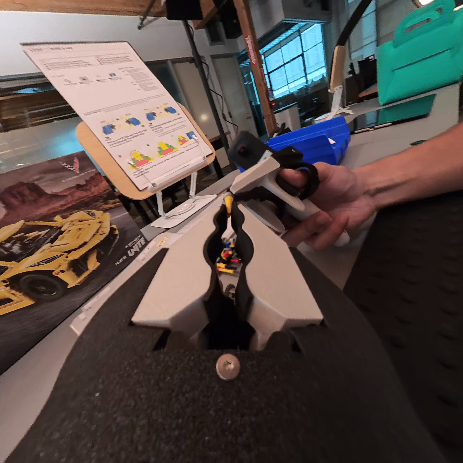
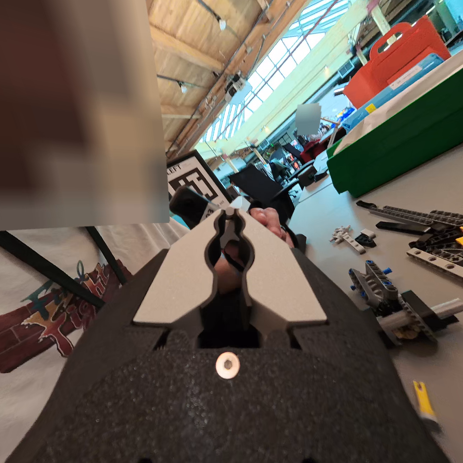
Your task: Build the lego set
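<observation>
In the left wrist view my left gripper (image 1: pixel 228 209) is shut at its tips on a small yellow Lego pin (image 1: pixel 228 201). My right gripper (image 1: pixel 233 191), held by a hand (image 1: pixel 333 200), meets it tip to tip from the right. In the right wrist view my right gripper (image 2: pixel 230 213) is shut on a small light grey Lego piece (image 2: pixel 229 211). The left gripper (image 2: pixel 238 203) and the fingers of the hand holding it (image 2: pixel 265 220) sit just beyond. Where the two pieces touch is hidden by the fingertips.
A Lego box with a yellow car picture (image 1: pixel 50 250) and an instruction sheet on a stand (image 1: pixel 120 112) stand at left, a blue bin (image 1: pixel 313 142) behind. A geared Technic assembly (image 2: pixel 390 308), black and grey beams (image 2: pixel 438 240), a yellow piece (image 2: pixel 423 398) and a green tray (image 2: pixel 388 155) lie on the table. The grippers are tip to tip, or close to it.
</observation>
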Motion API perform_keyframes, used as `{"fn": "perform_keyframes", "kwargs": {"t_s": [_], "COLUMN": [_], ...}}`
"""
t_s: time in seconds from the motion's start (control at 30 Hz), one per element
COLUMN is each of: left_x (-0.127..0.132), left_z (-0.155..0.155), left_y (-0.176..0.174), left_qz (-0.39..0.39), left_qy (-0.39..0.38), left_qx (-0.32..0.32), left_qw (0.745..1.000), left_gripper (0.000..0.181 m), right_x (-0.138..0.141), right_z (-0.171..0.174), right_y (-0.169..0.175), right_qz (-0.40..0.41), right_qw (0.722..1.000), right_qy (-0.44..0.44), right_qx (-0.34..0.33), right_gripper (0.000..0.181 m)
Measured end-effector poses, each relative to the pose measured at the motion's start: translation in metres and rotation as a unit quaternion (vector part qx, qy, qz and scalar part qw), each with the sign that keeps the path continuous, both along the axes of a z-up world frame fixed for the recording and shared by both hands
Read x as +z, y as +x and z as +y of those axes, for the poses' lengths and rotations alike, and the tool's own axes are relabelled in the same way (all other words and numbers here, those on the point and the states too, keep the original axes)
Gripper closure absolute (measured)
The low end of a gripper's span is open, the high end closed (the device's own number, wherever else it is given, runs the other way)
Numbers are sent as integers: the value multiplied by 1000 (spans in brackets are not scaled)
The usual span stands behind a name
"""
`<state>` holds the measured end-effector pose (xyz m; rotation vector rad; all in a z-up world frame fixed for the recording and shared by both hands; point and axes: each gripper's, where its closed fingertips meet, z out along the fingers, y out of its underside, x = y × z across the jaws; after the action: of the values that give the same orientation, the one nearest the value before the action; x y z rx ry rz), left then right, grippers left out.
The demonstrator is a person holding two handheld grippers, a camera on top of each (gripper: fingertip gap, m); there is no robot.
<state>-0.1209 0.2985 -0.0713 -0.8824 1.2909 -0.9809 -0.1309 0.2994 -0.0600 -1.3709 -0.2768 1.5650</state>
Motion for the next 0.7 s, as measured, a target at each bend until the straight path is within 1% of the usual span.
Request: {"fn": "perform_keyframes", "kwargs": {"t_s": [0.13, 0.2, 0.27, 0.33, 0.43, 0.5, 0.6, 0.7], "left_x": [5, 6, 3, 1, -5, -9, -12, -13], "left_z": [5, 4, 6, 4, 1, -1, -4, -4], "left_y": [0, 0, 1, 3, 6, 8, 9, 9], "left_qz": [-14, -19, -12, -4, 13, 24, 29, 33], "left_qy": [18, 35, 35, 25, 22, 25, 33, 33], "left_qx": [42, 53, 54, 38, 16, 10, 8, 10], "left_qw": [999, 998, 998, 999, 1000, 999, 999, 999], "left_gripper": [179, 179, 179, 179, 179, 179, 179, 179], "right_x": [5, 7, 3, 0, -6, -10, -13, -12], "right_z": [4, 3, 4, 3, 0, -2, -3, -6], "right_y": [0, -1, 1, 3, 7, 8, 14, 18], "right_qz": [27, 41, 17, -11, -80, -108, -124, -117], "right_qw": [1000, 999, 1000, 1000, 997, 994, 992, 993], "right_qy": [-3, -5, 1, 5, 21, 22, 19, 18], "right_qx": [-6, 6, -3, -2, -5, -5, -10, -10], "right_gripper": [175, 176, 175, 176, 175, 175, 175, 175]}}
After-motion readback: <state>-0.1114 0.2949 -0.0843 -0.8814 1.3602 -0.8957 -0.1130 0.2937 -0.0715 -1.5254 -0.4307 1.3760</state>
